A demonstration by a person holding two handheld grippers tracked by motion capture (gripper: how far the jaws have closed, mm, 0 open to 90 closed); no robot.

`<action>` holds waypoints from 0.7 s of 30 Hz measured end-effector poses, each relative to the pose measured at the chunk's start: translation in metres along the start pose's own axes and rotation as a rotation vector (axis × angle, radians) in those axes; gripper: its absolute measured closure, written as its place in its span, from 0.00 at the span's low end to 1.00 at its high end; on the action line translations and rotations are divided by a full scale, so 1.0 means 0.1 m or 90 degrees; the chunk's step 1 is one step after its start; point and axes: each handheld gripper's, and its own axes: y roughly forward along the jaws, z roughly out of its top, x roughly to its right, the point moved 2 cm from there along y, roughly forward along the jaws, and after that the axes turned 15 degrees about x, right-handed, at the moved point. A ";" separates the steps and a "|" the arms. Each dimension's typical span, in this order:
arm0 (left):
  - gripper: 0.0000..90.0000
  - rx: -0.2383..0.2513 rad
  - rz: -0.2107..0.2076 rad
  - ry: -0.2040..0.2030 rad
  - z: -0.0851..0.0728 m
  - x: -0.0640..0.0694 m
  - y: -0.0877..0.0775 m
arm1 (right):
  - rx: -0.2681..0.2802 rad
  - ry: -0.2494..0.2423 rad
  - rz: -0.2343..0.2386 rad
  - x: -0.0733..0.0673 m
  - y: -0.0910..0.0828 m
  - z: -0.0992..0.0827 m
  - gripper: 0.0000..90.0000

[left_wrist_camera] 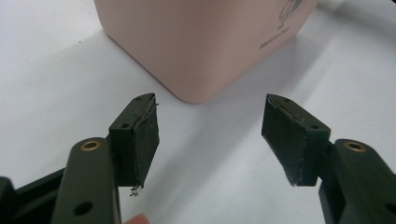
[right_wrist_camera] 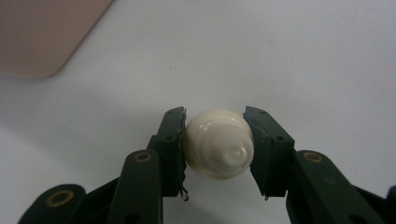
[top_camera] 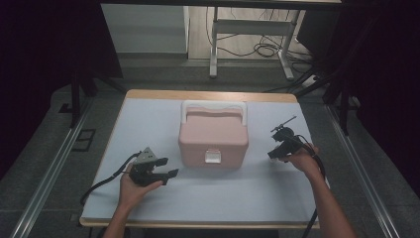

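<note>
Pink plastic is forming the lidded box (top_camera: 213, 140) that is sitting near the middle of the table (top_camera: 148, 119), its lid shut, its white handle (top_camera: 214, 108) lying back toward the far edge and its white latch (top_camera: 213, 156) facing the person; what it is holding inside cannot be told. The right gripper (right_wrist_camera: 215, 140) is hanging just to the right of the box, above the pale sheet, and its jaws are pressing on both sides of a small cream-white rounded bottle (right_wrist_camera: 218, 143). The left gripper (left_wrist_camera: 210, 135) is resting near the box's front left corner with its jaws standing wide and nothing between them. Beyond the table, grey floor is running back to a white metal frame (top_camera: 250, 29) and loose cables (top_camera: 267, 49).
</note>
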 end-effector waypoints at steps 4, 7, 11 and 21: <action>0.40 -0.001 0.001 0.001 0.00 0.00 0.01 | -0.009 -0.004 -0.004 0.01 0.04 -0.04 0.67; 0.40 -0.002 0.001 0.000 -0.01 0.00 0.01 | -0.007 -0.005 -0.003 0.01 0.04 -0.06 0.67; 0.40 -0.001 0.002 0.000 -0.01 0.01 0.00 | -0.006 -0.010 -0.006 0.00 0.04 -0.06 0.66; 0.41 0.003 0.005 0.000 0.00 0.00 -0.01 | 0.051 0.010 -0.021 0.03 -0.16 -0.03 0.52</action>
